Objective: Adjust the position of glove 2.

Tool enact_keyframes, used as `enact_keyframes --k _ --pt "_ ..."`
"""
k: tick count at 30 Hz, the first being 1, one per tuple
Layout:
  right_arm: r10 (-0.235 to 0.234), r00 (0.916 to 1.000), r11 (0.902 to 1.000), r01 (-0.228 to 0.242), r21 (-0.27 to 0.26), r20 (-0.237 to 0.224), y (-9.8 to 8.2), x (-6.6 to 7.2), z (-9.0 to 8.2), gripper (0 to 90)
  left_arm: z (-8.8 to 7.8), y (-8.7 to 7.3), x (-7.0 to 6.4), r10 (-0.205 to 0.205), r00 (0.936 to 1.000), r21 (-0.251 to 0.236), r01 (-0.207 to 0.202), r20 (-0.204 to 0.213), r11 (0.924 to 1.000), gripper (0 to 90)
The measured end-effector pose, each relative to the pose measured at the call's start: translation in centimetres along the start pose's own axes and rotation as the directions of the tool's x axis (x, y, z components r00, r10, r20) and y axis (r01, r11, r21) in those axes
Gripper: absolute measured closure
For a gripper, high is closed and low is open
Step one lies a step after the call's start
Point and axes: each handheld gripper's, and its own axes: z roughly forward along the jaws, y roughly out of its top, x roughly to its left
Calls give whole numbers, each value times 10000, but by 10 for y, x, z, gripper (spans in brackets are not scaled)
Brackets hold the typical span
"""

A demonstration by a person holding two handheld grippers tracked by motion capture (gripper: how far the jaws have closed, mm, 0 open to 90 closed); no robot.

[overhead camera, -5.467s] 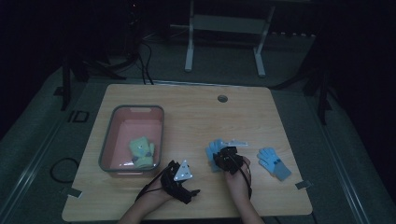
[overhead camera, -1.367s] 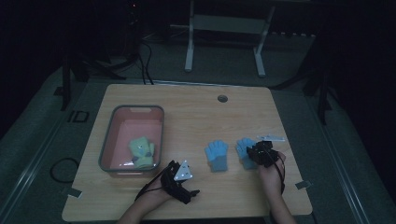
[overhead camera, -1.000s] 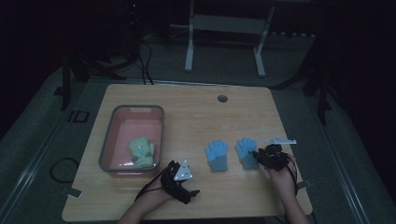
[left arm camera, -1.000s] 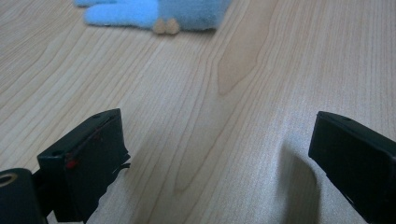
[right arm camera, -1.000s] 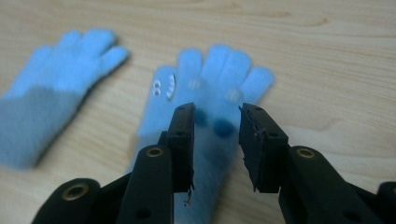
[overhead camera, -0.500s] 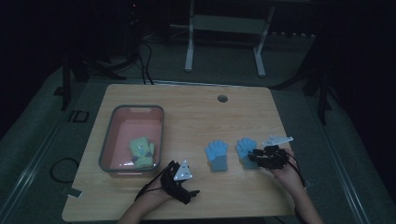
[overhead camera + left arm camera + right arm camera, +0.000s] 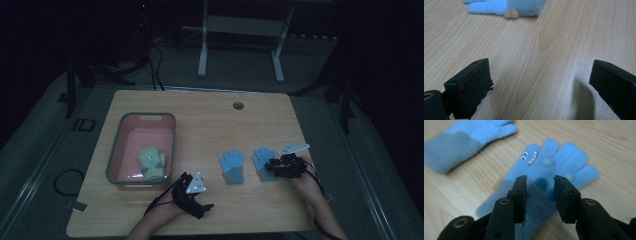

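Two fuzzy blue gloves (image 7: 262,162) (image 7: 232,166) flat, side by side on the table, fingers pointing away; one monster-faced.

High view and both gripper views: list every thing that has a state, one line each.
Right gripper: open, jaws astride the monster-face glove.
Monster-face glove: flat on the table, face up.
Plain blue glove: flat, untouched.
Left gripper: open, nothing between its jaws.
Pink bin: holds green gloves.

Two gloves: right glove (image 7: 554,165) light blue, grey cuff, googly eyes and white-toothed grin; second glove (image 7: 466,137) same blue and grey. Bin (image 7: 120,150) pink inside, grey rim. Bench (image 7: 210,120) pale wood grain. Fingers (image 7: 520,192) black.
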Motion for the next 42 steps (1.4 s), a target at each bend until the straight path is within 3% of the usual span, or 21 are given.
enact_keyframes --k 2,5,9,14,18,23,29,36,42 --pt "0 10000 10000 0 -10 32 -1 0 1 640 0 0 0 1 10000 38 -1 -10 10000 41" --pt "-194 9989 9995 183 246 431 -1 4 4 732 1 0 0 39 10000 77 -39 -22 10000 41" --pt "26 9970 9993 -54 361 777 1 7 5 827 0 0 -1 32 10000 47 -32 -20 10000 41" --pt "406 9951 9987 -433 278 905 2 9 3 855 0 0 0 18 10000 52 -18 6 10000 41" --pt "668 9928 9978 -663 -77 998 7 10 -9 860 0 0 0 29 10000 52 -29 6 10000 41" --pt "686 9949 9955 -634 -709 736 22 19 -28 862 0 0 0 48 10000 57 -48 -6 10000 41" --pt "198 9994 9933 -165 -1145 278 44 38 -39 863 0 0 0 67 10000 65 -67 -14 10000 41" --pt "-146 9988 9897 78 -1432 -465 63 59 -34 863 0 0 0 78 10000 44 -78 -7 10000 41" --pt "-521 9924 9895 362 -1401 -1114 76 77 -20 863 0 0 0 61 10000 14 -61 1 10000 41"
